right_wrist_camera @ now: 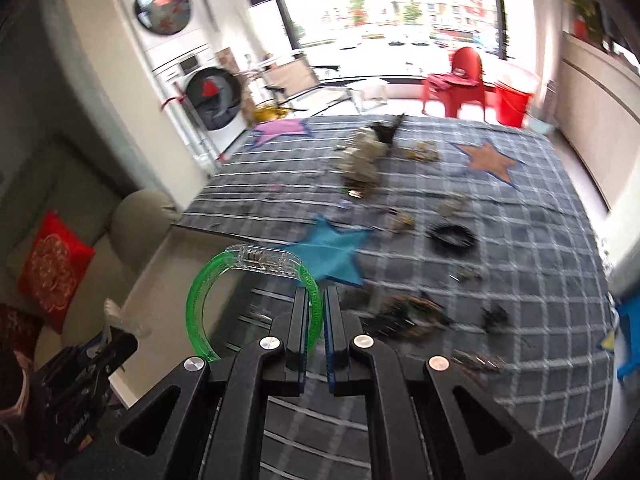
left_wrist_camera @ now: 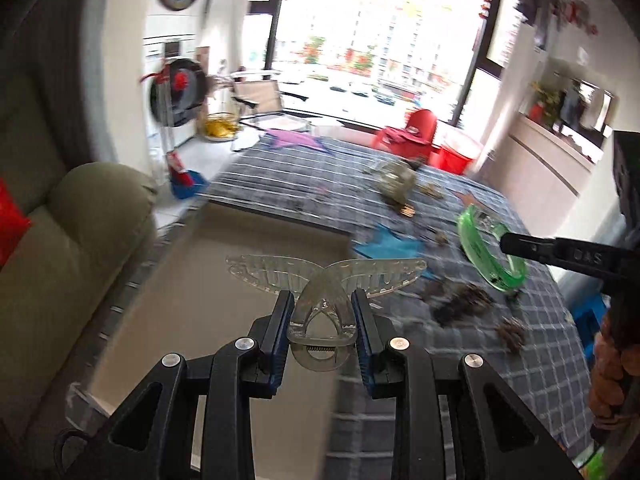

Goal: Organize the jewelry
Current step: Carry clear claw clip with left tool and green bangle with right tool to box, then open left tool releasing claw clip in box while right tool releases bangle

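Blurring hides loose jewelry (right_wrist_camera: pixel 408 316); hand-held grippers clamp clear hair claw (left_wrist_camera: pixel 322 292), green bangle (right_wrist_camera: pixel 256 304).

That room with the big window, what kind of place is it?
Most likely someone's home, a living room by a laundry corner. A soft sofa with a red cushion sits at the left, stacked washing machines stand against the wall, and a checked rug with stars covers the floor.
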Demonstrator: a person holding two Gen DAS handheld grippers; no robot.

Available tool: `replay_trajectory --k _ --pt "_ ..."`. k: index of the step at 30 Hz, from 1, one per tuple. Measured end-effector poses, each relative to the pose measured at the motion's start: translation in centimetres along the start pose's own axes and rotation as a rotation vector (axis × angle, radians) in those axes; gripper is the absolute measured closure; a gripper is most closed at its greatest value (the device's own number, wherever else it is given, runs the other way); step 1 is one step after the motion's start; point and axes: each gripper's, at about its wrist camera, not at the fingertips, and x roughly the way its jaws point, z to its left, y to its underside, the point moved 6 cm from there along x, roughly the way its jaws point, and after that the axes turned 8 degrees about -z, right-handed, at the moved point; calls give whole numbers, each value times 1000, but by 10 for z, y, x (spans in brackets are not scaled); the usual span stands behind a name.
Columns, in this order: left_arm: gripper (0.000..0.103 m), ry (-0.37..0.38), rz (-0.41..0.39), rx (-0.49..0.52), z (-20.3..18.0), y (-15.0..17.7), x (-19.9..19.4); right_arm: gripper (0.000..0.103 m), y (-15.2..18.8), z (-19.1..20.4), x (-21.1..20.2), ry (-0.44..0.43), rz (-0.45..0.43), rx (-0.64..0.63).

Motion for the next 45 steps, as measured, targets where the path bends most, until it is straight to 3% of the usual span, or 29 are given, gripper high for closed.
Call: replay_trajectory --k 6,12,20,31,32,33,34,35,39,41,42,43,45 --pt "72 -84 39 -20 48 -14 31 95 -16 58 39 -60 34 -90" --pt "72 -155 120 -5 74 -4 83 95 -10 91 96 -71 107 -145" --pt "72 -209 185 -19 96 4 127 96 12 93 157 -29 208 -168" --pt "71 -239 259 11 95 18 155 96 29 95 195 -5 261 -197" --pt "61 -239 259 9 95 18 154 96 29 95 197 -6 264 -199" --pt "36 -249 258 5 96 17 154 95 29 96 197 -6 263 -204" --pt "25 -258 250 3 98 17 153 95 30 97 198 -3 264 -211" --pt "21 -268 232 -2 100 15 151 95 30 98 198 -4 267 -212" --pt "21 -278 213 7 101 10 146 95 31 99 199 -24 281 -201" --pt "21 -284 216 18 100 9 146 91 30 99 198 -37 290 -182" --pt "21 -286 218 20 100 9 146 81 28 99 197 -42 288 -171" --pt "21 -287 221 19 99 9 145 64 25 98 193 -48 276 -162" --pt "21 -290 220 20 98 9 142 52 18 98 185 -61 245 -157"
